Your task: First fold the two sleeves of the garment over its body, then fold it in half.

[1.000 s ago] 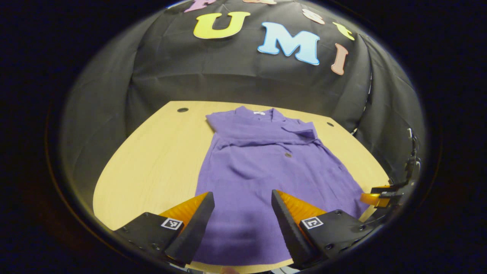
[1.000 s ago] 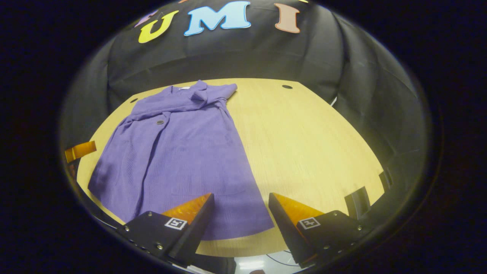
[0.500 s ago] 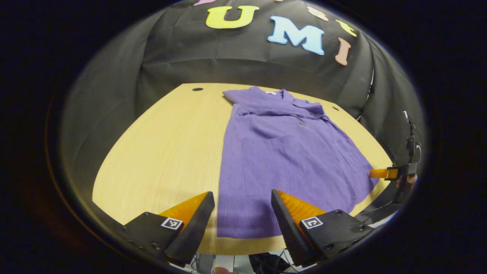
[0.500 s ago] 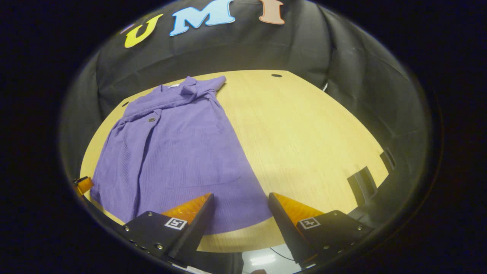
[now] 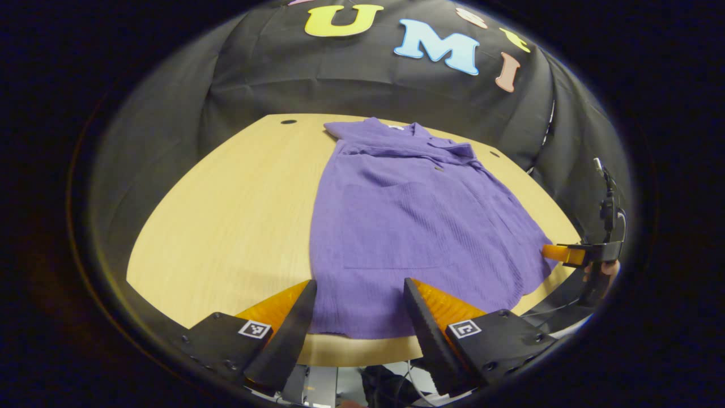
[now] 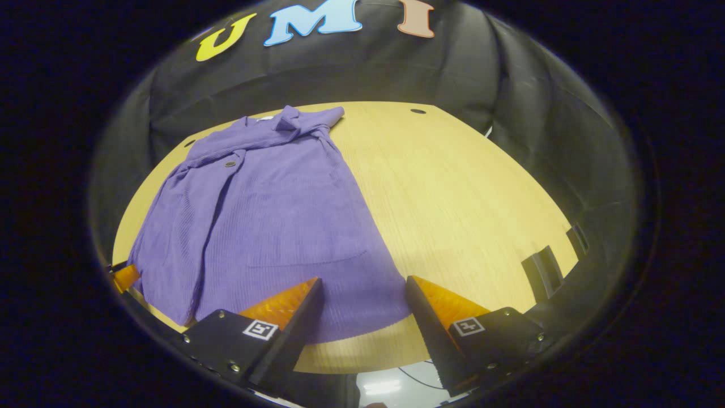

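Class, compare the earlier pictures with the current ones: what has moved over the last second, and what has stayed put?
Both grippers have drawn back toward the table's near edge: the left gripper and right gripper now hover open at the hem of the purple garment. Nothing was taken hold of or let go. The garment stayed flat on the table, sleeves folded across its chest.

A recording booth, this: black cloth wall (image 5: 351,85) draped close behind a pale wooden tabletop (image 5: 238,198), cables (image 5: 609,192) hanging beside its right edge.

Bare table (image 5: 226,209) flanks the flat garment (image 5: 413,226), unobstructed
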Action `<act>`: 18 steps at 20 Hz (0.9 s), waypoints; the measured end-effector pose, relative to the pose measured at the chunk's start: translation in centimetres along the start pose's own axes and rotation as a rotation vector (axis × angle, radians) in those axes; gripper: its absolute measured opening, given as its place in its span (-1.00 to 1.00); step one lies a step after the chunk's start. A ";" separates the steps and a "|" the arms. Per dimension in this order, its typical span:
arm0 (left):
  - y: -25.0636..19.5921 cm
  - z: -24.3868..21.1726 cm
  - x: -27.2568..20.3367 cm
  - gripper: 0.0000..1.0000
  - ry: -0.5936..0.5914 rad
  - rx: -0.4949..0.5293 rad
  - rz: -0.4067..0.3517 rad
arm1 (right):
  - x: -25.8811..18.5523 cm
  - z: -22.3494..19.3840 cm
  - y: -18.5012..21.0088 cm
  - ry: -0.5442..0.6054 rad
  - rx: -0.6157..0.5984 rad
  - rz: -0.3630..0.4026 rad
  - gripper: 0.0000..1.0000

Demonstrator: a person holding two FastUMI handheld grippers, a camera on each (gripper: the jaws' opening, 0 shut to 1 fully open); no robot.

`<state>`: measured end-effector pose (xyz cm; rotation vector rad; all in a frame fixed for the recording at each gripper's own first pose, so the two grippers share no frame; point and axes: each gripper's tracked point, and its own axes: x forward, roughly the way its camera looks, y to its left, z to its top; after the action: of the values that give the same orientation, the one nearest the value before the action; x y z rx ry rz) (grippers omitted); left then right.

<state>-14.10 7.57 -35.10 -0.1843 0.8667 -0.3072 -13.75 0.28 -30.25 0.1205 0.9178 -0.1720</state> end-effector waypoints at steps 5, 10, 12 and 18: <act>-2.3 0.1 1.1 0.84 0.000 0.014 -0.055 | 0.1 -0.1 0.6 0.005 0.003 0.001 0.90; -2.1 0.5 1.8 -0.34 -0.008 -0.130 -0.105 | 0.1 0.6 2.6 0.004 -0.035 0.029 0.24; -1.9 0.6 1.9 -0.40 0.000 -0.208 -0.133 | 0.1 0.4 2.9 0.007 -0.060 0.014 -0.24; -1.8 0.5 1.9 -0.85 0.025 -0.270 -0.106 | 0.4 1.0 3.3 0.011 -0.068 0.020 -0.82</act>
<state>-12.93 5.27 -35.62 -0.4790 0.9230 -0.2913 -12.05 3.30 -29.87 0.0674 0.9322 -0.1219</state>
